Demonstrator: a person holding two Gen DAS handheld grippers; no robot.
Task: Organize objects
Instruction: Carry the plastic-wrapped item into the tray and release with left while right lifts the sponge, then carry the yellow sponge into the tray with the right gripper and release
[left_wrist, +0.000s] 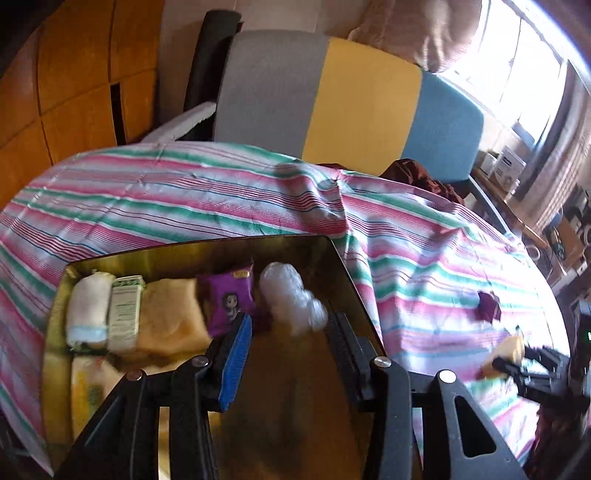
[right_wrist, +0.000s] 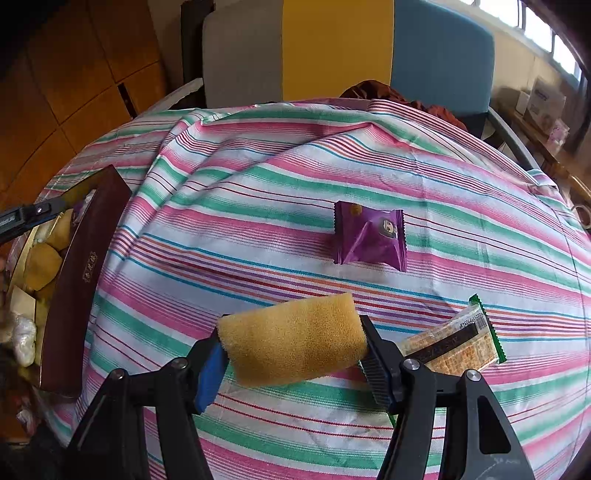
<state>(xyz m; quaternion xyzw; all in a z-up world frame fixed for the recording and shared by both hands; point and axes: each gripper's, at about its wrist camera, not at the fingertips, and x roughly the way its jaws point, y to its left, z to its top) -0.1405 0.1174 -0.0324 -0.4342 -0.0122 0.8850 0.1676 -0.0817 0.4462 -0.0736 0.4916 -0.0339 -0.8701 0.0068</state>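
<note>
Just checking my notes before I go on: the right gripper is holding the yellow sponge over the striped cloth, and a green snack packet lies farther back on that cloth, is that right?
Not quite. The packet farther back is purple, as the right wrist view shows. The rest stands: the right gripper holds the yellow sponge over the striped cloth.

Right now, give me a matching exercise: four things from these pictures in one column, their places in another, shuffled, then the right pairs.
Things:
1. yellow sponge
2. purple snack packet
3. cracker packet with green edges
4. white bubble-wrap bundle

Places:
A. inside the gold-lined box
B. alone on the striped cloth
C. between the fingers of the right hand-held gripper
D. on the cloth, partly behind the right hand-held gripper's finger

Pairs: 1-C, 2-B, 3-D, 4-A
</note>
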